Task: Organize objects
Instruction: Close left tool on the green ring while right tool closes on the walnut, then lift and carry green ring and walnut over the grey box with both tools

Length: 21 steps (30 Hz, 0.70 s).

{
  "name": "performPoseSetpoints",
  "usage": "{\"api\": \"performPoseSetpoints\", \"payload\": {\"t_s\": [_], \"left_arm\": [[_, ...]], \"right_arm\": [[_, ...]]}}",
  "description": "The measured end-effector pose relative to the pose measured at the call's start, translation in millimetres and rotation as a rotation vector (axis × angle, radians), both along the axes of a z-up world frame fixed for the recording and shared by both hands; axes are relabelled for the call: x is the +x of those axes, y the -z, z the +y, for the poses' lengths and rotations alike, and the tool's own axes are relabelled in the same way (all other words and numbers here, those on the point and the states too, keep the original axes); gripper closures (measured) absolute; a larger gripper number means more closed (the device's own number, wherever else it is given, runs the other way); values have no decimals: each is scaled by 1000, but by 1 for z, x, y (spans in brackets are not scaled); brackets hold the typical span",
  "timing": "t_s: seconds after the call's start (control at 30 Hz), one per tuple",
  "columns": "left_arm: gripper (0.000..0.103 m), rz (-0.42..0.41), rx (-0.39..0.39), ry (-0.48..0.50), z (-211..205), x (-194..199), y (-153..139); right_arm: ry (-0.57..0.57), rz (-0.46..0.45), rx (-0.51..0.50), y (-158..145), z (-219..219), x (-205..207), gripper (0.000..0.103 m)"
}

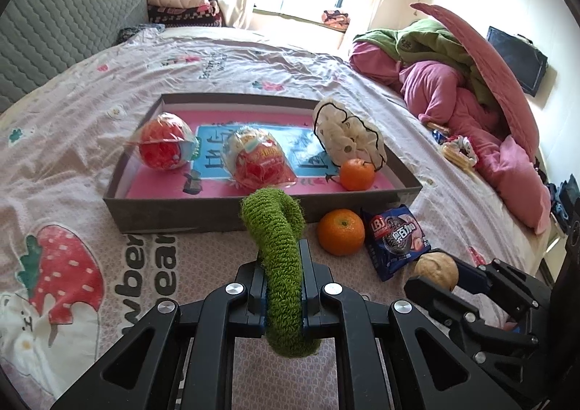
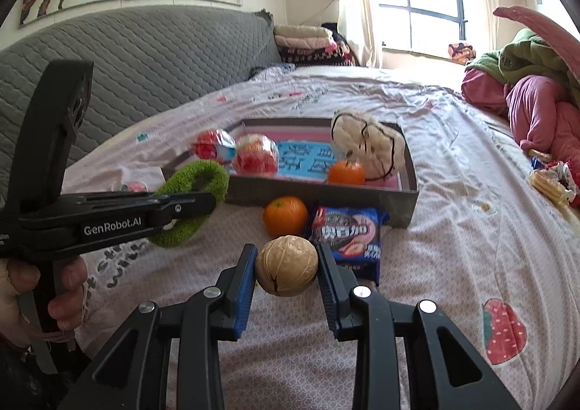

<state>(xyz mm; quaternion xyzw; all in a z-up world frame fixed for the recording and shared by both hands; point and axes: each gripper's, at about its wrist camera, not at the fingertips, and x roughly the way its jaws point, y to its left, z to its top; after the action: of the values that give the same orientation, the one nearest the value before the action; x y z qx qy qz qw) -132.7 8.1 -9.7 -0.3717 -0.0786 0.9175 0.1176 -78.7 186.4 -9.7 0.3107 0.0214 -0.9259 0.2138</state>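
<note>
Both grippers angled downward over the bed, toward the shallow grey box. The left gripper was clenched on a fuzzy green ring, lifted off the sheet. The right gripper grasped a round, wrinkled tan walnut near a smooth orange and a glossy cookie packet.

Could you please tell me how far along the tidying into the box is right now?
Done: two red wrapped balls, a cream pouch and one orange lie in the box. In hand: left gripper clamps the green ring; right gripper holds the walnut. Left: the orange and cookie packet outside.
</note>
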Motion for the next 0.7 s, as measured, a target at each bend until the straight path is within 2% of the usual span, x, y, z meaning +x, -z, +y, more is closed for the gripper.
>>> {"api": "performPoseSetpoints", "payload": {"t_s": [0.3,0.7], "left_arm": [[91,37,-12,-20,-6,11,-18],[91,90,-33,-74,-22,21,-42]], "right_arm": [[10,60,-19,-14,6,5,70],[24,95,-67,-29,16,5,70]]}}
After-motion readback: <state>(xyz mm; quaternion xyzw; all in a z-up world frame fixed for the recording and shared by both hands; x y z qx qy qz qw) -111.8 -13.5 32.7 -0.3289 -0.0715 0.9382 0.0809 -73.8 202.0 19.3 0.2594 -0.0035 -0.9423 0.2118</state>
